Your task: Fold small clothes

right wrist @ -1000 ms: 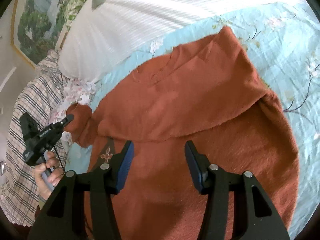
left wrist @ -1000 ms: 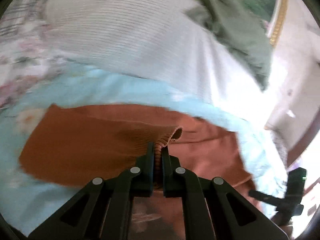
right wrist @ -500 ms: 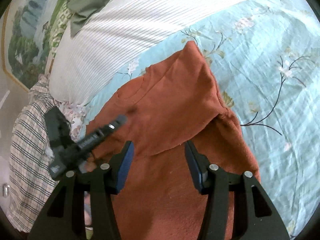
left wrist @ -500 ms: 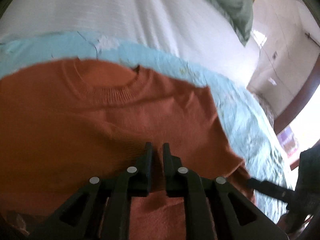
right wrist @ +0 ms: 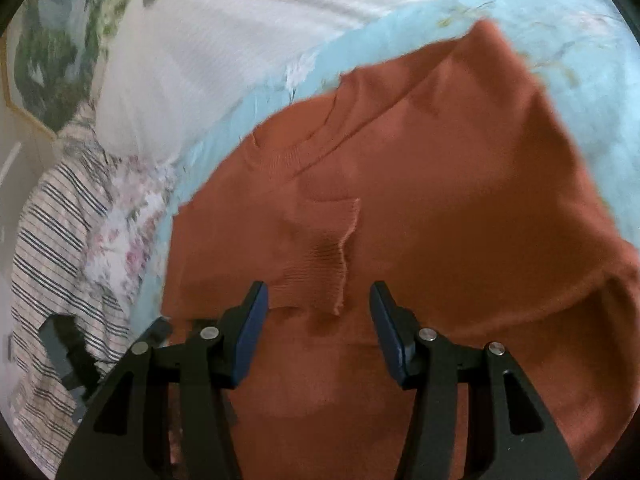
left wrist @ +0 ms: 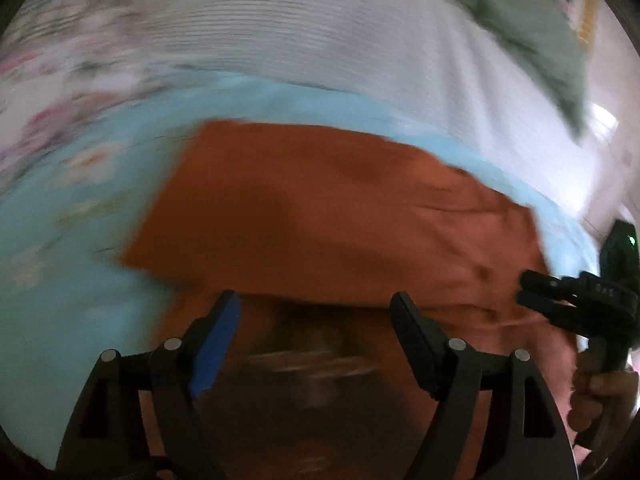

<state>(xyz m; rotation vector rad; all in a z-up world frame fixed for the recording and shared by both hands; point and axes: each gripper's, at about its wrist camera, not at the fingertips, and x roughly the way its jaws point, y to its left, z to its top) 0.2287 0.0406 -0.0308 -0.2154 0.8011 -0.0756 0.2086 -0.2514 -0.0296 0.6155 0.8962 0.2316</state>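
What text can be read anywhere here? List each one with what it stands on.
None can be read.
The right gripper, seen in the left wrist view, bears small pale marks on its body: too blurred to read.
The orange sweater and the blue floral bedspread show no lettering.

— What is seen of the garment?

— A rust-orange knitted sweater [right wrist: 440, 184] is spread flat on a light-blue flowered bedspread [right wrist: 592, 64], its round neckline [right wrist: 296, 136] turned toward the far left in the right wrist view.

— And the sleeves?

— Both are folded inward across the body. One ribbed cuff [right wrist: 320, 256] is laid on the middle of the chest, slightly rumpled. In the left wrist view the sweater [left wrist: 320, 216] is blurred, and a straight folded edge is made out at its left.
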